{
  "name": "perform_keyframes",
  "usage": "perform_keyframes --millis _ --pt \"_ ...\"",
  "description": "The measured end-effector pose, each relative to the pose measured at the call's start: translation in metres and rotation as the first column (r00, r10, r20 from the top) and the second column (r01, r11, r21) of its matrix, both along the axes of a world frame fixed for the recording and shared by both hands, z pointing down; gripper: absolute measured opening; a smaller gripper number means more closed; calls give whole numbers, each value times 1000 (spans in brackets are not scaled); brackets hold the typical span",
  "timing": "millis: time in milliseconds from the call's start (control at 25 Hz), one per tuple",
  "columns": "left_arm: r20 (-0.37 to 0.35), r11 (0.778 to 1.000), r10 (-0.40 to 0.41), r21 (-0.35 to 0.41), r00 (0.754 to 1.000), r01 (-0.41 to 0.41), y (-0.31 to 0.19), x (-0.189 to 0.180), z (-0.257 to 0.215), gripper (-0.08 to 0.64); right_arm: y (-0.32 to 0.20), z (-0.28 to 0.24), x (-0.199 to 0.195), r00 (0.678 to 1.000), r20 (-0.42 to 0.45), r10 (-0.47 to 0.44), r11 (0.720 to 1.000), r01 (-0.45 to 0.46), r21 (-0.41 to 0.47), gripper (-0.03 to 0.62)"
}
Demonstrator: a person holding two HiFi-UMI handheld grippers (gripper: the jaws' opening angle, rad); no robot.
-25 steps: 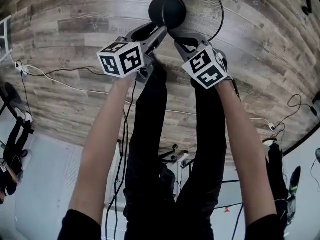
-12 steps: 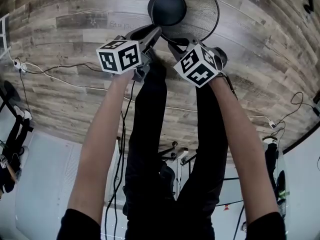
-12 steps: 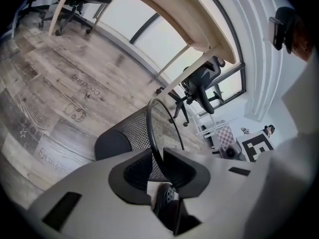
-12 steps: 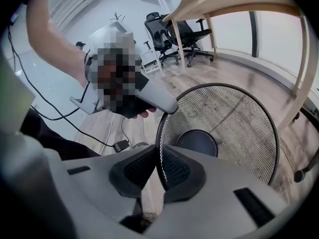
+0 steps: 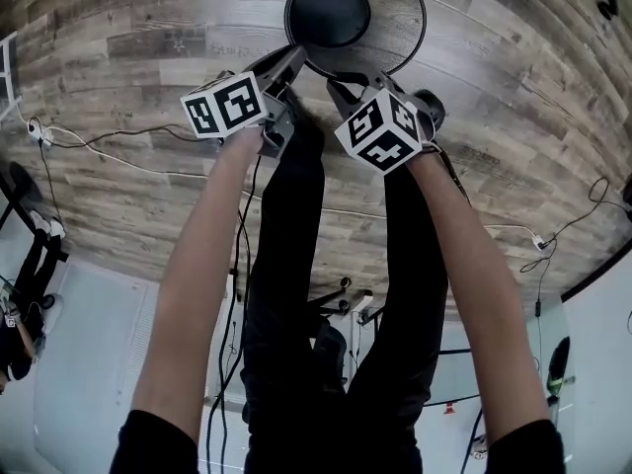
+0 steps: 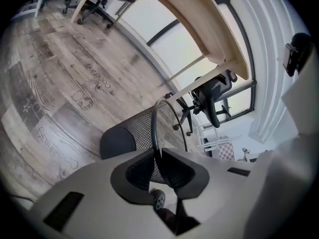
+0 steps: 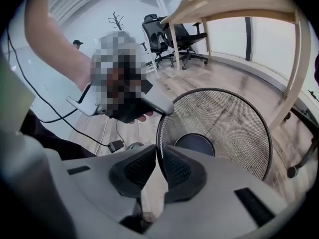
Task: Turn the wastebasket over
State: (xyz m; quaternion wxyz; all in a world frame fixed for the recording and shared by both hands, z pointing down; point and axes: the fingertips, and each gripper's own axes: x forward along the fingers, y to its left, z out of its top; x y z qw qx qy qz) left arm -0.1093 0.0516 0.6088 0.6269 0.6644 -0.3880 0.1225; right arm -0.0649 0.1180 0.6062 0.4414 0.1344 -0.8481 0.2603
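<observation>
A black wire-mesh wastebasket [image 5: 395,23] stands on the wooden floor with its mouth up, and its solid round bottom shows inside the rim. My left gripper [image 5: 294,57] is at the near left of the rim. Its jaws are closing, and the rim wire runs between the pads [image 6: 158,152]. My right gripper [image 5: 341,87] is shut on the near edge of the rim, with the wire pinched between its pads [image 7: 159,153]. The mesh wall [image 6: 134,128] rises beyond the left jaws. The basket's open inside [image 7: 224,118] lies beyond the right jaws.
Thin cables [image 5: 99,146] trail over the floor at the left, and another cable with a plug [image 5: 538,245] lies at the right. A wooden desk leg [image 7: 294,59] stands close behind the basket. Office chairs [image 7: 159,34] are further back. The person's dark trouser legs [image 5: 296,314] are below the grippers.
The basket has swung from leaning on its side to mouth up, its bottom now centred inside the rim. Both grippers shifted slightly with it, and the left jaws narrowed onto the rim.
</observation>
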Motion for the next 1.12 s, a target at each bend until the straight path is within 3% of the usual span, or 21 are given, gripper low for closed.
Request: perform_keyframes --millis 520,760,1120 --pt "134 995 -80 -47 988 87 -10 -20 33 51 -15 7 62 989 -43 143 990 -143 8 55" --pt "191 996 -5 -83 982 22 -6 -26 38 52 -17 -1 70 987 -54 148 989 -147 19 55" --pt "304 986 103 -155 947 -57 -1 -30 35 64 -20 -40 71 991 -49 124 992 -122 31 55"
